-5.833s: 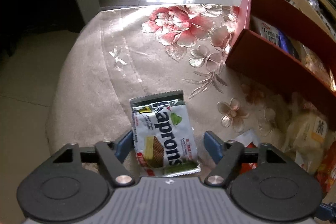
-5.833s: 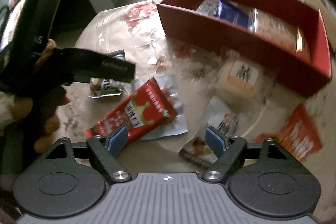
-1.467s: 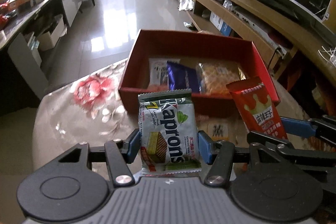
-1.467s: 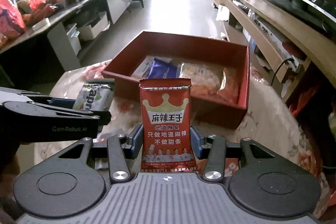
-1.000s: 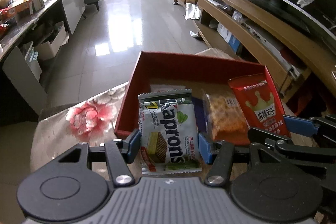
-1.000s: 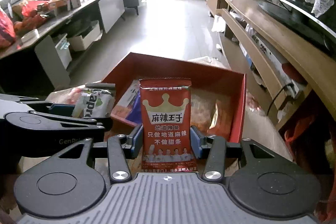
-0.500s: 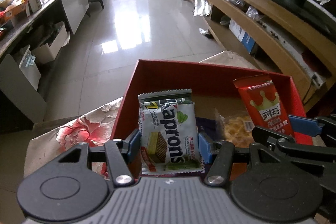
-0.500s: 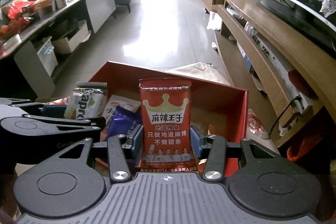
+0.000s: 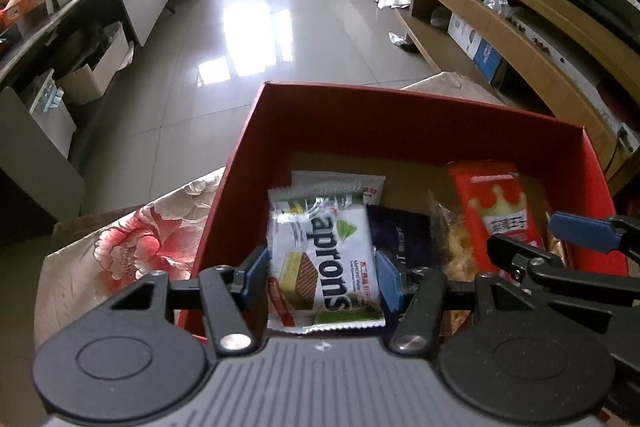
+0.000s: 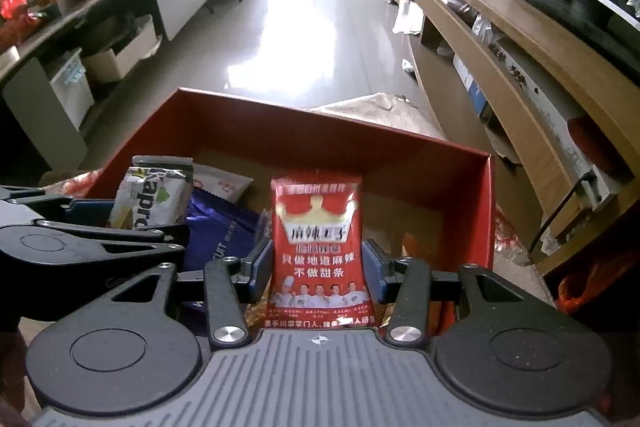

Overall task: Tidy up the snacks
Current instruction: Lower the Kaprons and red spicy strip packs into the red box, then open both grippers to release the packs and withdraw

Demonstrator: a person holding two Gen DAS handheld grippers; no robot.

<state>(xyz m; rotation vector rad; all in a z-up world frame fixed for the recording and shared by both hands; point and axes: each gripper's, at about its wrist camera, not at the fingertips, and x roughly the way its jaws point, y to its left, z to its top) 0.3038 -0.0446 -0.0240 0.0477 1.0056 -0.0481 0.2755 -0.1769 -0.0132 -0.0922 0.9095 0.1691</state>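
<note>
My left gripper is shut on a white and green Kaprons wafer packet and holds it over the near left part of the red box. My right gripper is shut on a red spicy snack packet, held over the middle of the red box. Both packets look slightly blurred. The right gripper with its red packet shows at the right of the left wrist view. The left gripper with the wafer packet shows at the left of the right wrist view.
Inside the box lie a dark blue packet, a white packet and an orange snack bag. The box stands on a floral tablecloth. A wooden TV bench runs along the right, low cabinets on the left.
Both grippers have moved forward and down over the box, each still holding its packet. The packets now sit lower, near the snacks in the box.
</note>
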